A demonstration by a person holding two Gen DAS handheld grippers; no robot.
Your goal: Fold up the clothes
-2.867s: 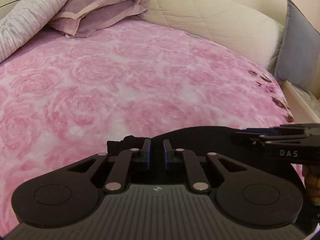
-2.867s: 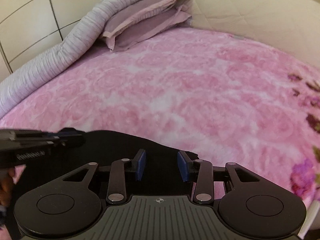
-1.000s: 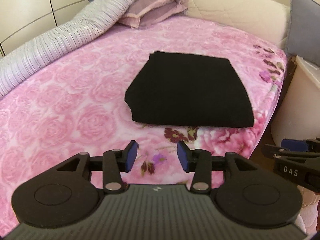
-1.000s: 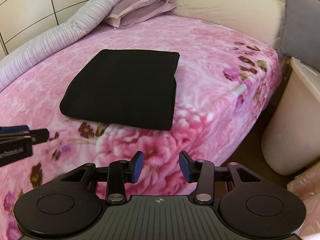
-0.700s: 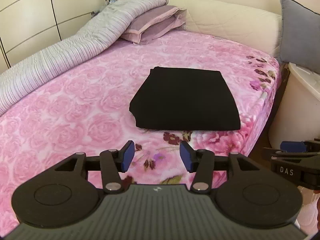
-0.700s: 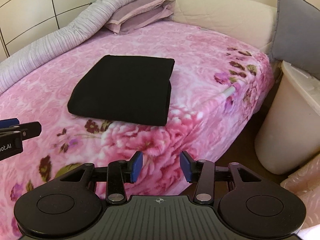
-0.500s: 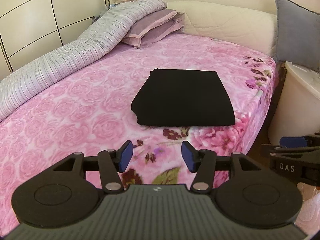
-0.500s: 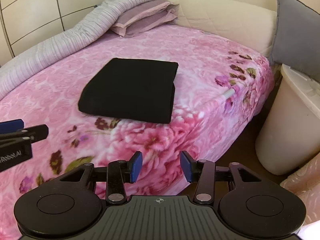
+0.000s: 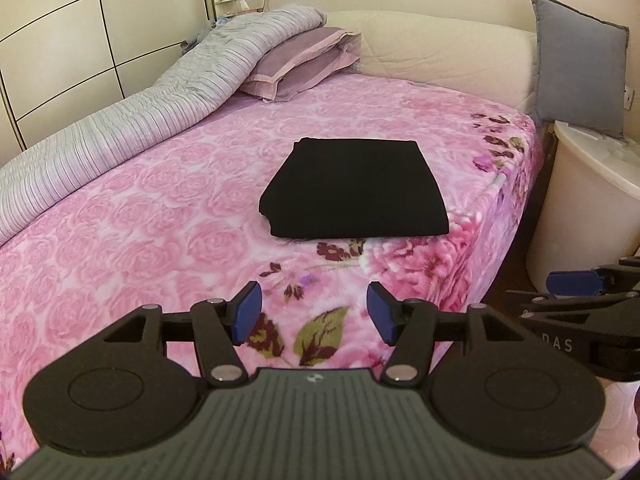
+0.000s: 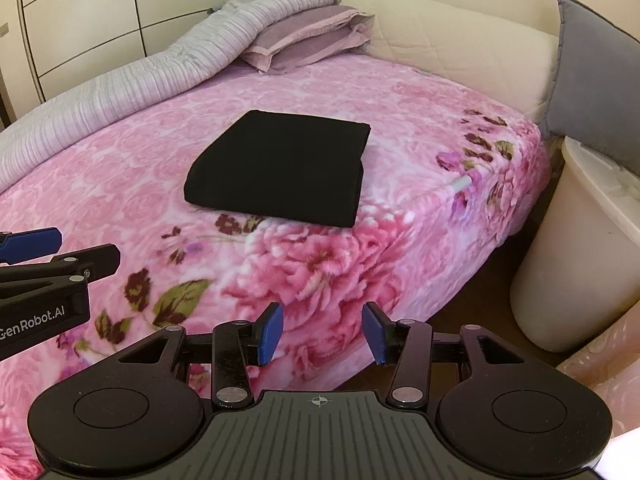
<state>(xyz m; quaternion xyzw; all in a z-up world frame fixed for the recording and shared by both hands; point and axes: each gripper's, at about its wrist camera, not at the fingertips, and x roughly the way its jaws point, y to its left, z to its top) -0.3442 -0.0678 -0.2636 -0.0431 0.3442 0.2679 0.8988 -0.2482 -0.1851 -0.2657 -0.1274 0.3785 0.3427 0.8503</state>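
Black garment (image 9: pixel 354 190) lies folded flat on the bed (image 9: pixel 140 208), near its foot corner, edges squared, so the fold looks done to me. My left gripper (image 9: pixel 314 312) hangs off the bed's near edge, well apart from the garment, jaws opening w/ nothing btwn them. Right gripper (image 10: pixel 322 334) likewise: jaws parted, empty, over the bed's corner. Both clear, prob. to leave the stack undisturbed. White bin (image 10: pixel 580 260) stands beside the bed.

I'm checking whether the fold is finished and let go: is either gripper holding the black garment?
No. The folded black garment lies alone on the pink bedspread, well beyond the empty left gripper and right gripper.
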